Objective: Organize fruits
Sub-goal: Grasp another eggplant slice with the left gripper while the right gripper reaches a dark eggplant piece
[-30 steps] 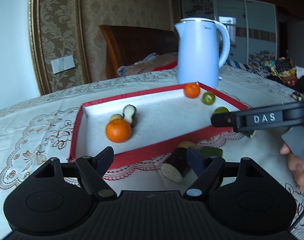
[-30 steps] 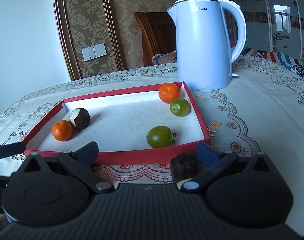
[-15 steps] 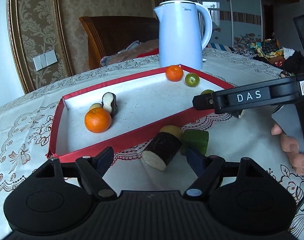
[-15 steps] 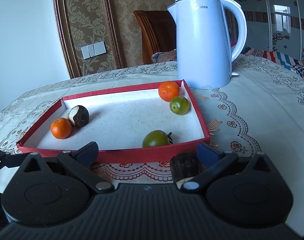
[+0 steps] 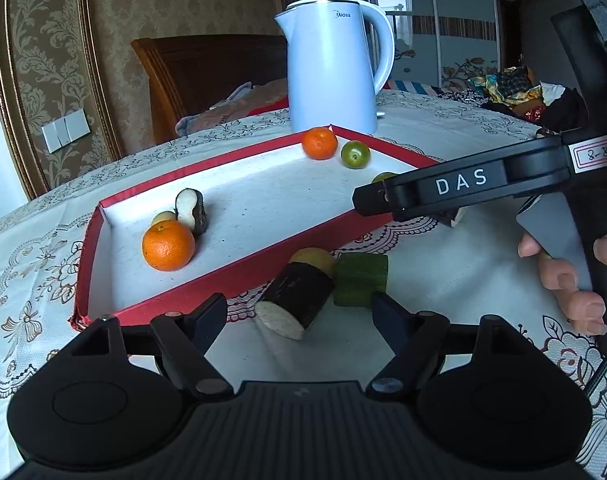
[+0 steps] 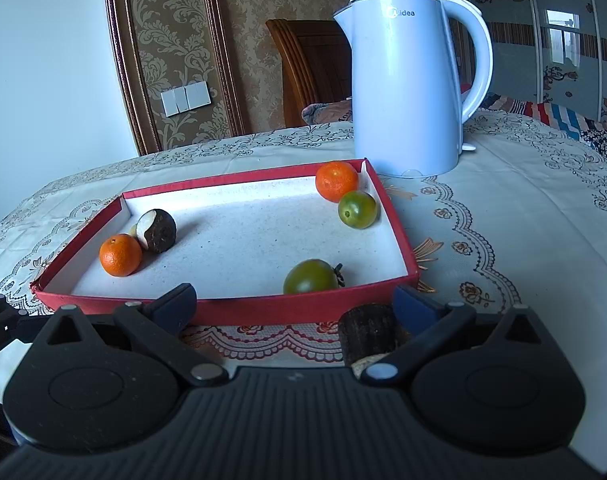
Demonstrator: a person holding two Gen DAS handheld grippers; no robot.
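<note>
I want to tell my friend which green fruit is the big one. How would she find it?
Start at the tall pale blue electric kettle; the shallow red cardboard tray with a white floor lies in front of it. The big dark green tomato sits against the tray's near wall. The smaller, lighter green tomato lies beside an orange tangerine in the kettle corner.

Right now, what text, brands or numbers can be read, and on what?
"Midea": brand on the white kettle, near its top.
"DAS": white letters on the side of the right gripper.
"8-8", handwritten, then a mark cut off by the frame: red-bordered label on the same gripper.
</note>
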